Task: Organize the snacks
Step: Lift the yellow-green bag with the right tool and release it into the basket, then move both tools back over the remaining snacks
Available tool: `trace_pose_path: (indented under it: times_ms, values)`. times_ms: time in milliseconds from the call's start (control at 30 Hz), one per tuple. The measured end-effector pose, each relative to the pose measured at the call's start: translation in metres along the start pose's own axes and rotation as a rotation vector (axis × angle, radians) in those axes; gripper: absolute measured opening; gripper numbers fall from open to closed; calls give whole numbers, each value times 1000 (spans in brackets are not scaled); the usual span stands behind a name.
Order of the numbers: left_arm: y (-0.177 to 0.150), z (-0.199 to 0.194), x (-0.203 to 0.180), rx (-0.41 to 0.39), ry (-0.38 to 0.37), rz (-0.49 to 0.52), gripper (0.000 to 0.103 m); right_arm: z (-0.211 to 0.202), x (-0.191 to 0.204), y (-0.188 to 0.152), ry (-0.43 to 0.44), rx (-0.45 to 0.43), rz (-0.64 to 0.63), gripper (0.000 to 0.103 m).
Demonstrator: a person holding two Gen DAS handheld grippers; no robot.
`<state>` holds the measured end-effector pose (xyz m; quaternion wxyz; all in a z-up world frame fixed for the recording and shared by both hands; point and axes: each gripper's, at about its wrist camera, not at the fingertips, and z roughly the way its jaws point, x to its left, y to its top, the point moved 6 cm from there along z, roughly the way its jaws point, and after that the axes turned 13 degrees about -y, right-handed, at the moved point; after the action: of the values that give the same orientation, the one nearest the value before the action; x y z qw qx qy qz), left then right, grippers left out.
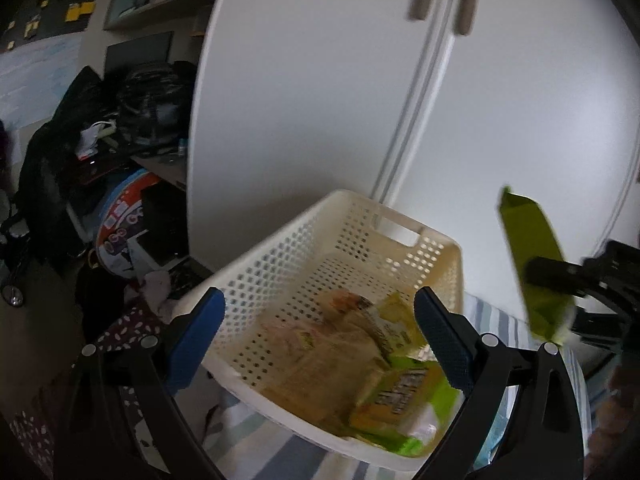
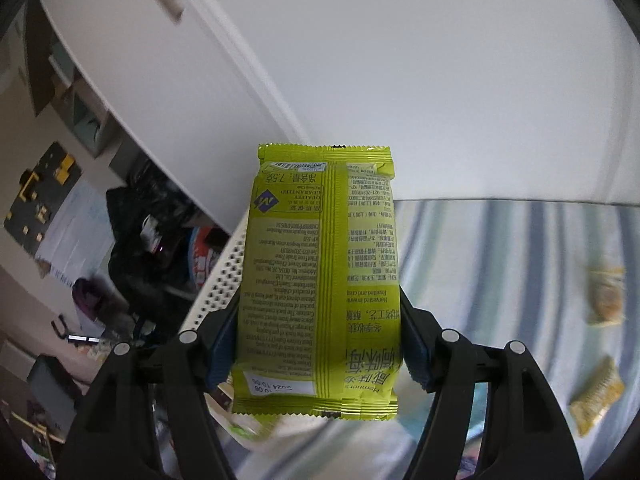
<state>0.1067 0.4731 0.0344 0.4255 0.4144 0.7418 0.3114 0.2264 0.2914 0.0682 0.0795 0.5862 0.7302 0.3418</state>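
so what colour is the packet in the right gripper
Yellow-green packet, clearest in the right wrist view.

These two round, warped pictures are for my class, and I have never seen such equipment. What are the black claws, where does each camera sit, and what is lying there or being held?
Each black claw is a hand-held two-finger gripper with a wide-angle camera looking along its fingers. The left view shows the open left gripper over a cream perforated plastic basket holding snack packets. The right view shows the right gripper clamping a yellow-green foil snack packet. The basket rests on striped blue-and-white cloth, where two small yellowish packets lie loose.
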Motion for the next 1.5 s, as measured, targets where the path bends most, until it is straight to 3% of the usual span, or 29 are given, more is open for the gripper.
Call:
trace_pose_path:
  times_ms: [167, 433, 767, 1133, 1500]
  values:
    - [7, -5, 18, -20, 25, -42, 97, 30, 37, 4, -3, 36, -51, 68]
    - [9, -5, 25, -18, 38, -55, 97, 70, 60, 5, -65, 78, -101, 70]
    - [8, -6, 23, -15, 24, -49, 97, 66, 56, 4, -42, 61, -79, 73]
    - [2, -11, -17, -22, -43, 36, 97, 36, 8, -14, -119, 33, -64, 73]
    - [-13, -21, -78, -16, -162, 185, 100, -1, -102, -47, -283, 56, 48, 73]
